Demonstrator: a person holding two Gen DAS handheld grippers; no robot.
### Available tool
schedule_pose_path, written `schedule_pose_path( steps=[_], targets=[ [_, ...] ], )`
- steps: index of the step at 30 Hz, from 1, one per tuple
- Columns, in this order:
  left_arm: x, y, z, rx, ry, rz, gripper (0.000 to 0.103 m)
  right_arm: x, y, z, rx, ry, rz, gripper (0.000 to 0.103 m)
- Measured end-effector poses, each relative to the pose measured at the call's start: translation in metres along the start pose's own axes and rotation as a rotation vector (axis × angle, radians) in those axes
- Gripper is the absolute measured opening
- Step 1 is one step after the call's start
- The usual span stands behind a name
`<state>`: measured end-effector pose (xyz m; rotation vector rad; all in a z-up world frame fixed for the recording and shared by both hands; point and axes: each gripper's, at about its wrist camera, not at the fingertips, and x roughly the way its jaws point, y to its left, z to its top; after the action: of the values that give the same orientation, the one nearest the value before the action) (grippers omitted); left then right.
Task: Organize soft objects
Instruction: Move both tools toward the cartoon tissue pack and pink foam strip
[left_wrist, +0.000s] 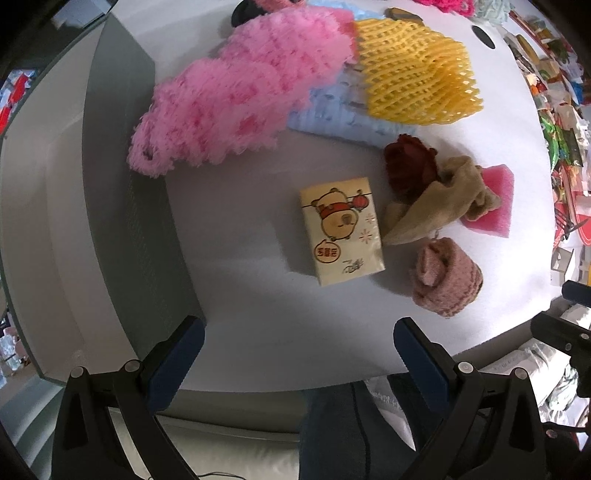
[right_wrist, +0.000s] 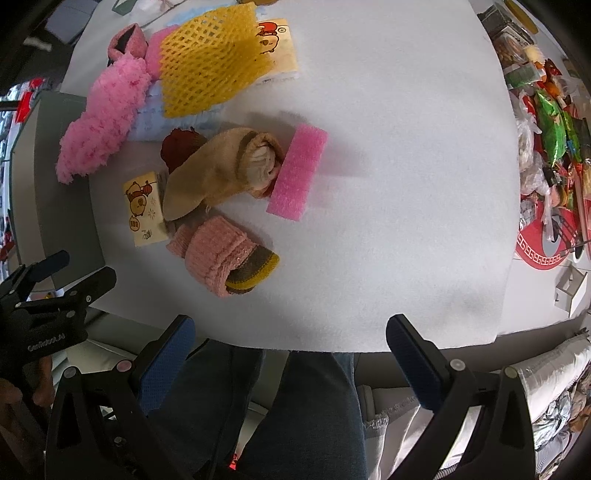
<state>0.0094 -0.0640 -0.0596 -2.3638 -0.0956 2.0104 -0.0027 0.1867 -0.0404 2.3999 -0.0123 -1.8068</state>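
Note:
Soft things lie on a white felt mat (right_wrist: 406, 184): a fluffy pink cloth (left_wrist: 240, 92) (right_wrist: 103, 118), a yellow foam net (left_wrist: 413, 70) (right_wrist: 210, 59) on a light blue cloth (left_wrist: 332, 114), a tissue pack with a bear print (left_wrist: 341, 229) (right_wrist: 144, 208), a dark red sock (left_wrist: 406, 166), a tan sock (left_wrist: 436, 203) (right_wrist: 218, 170), a pink sponge (left_wrist: 495, 199) (right_wrist: 297, 171) and a rolled pink sock (left_wrist: 447, 277) (right_wrist: 221, 254). My left gripper (left_wrist: 299, 354) is open near the mat's front edge, short of the tissue pack. My right gripper (right_wrist: 291, 350) is open and holds nothing.
A grey bin (left_wrist: 122, 206) stands left of the mat. A second tissue pack (right_wrist: 277, 44) lies at the back. Snack packets and clutter (right_wrist: 546, 140) crowd the right side. A person's legs in jeans (right_wrist: 303, 413) are below the table edge.

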Motion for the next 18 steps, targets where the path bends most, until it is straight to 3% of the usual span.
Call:
schedule_pose_path(
  steps=[18],
  targets=[
    [0.017,0.052,-0.018,-0.042,0.014,0.023,0.103,0.005,0.013,-0.001,-0.021,0.003,-0.014,0.103]
  ],
)
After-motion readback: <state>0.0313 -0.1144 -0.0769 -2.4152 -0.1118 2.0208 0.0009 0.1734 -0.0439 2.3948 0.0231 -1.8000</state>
